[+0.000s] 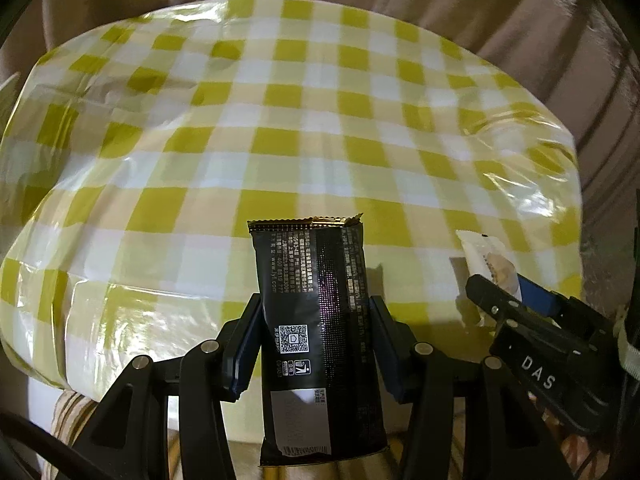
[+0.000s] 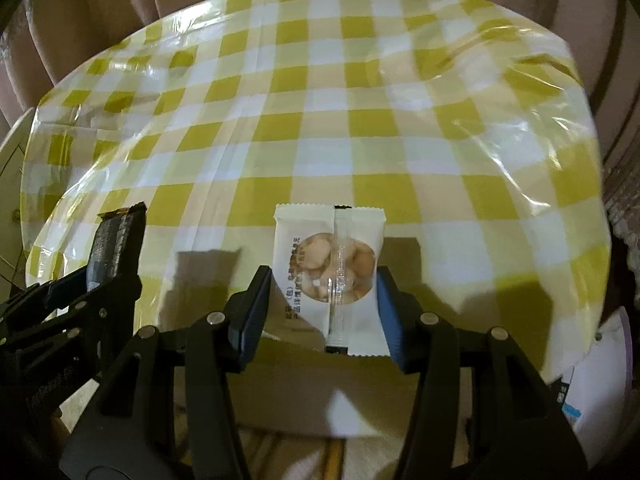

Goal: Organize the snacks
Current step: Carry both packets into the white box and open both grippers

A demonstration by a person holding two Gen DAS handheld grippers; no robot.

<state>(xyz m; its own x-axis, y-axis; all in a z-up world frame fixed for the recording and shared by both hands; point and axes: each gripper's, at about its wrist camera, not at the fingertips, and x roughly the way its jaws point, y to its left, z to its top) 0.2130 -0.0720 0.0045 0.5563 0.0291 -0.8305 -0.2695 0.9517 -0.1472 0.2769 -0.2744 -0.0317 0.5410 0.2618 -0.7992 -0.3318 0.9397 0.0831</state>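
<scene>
Black foil bar (image 1: 316, 320) sits clamped in the left tool (image 1: 314, 344); the right tool (image 2: 324, 308) grips a white nut packet (image 2: 328, 276). Both hang above the checked bench (image 1: 320, 120). Light, crinkly, slippery wrappers: mid-body holds suit them.

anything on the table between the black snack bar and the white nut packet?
Nothing: in the right wrist view only bare checked tablecloth and shadow show between the black snack bar and the white nut packet.
</scene>
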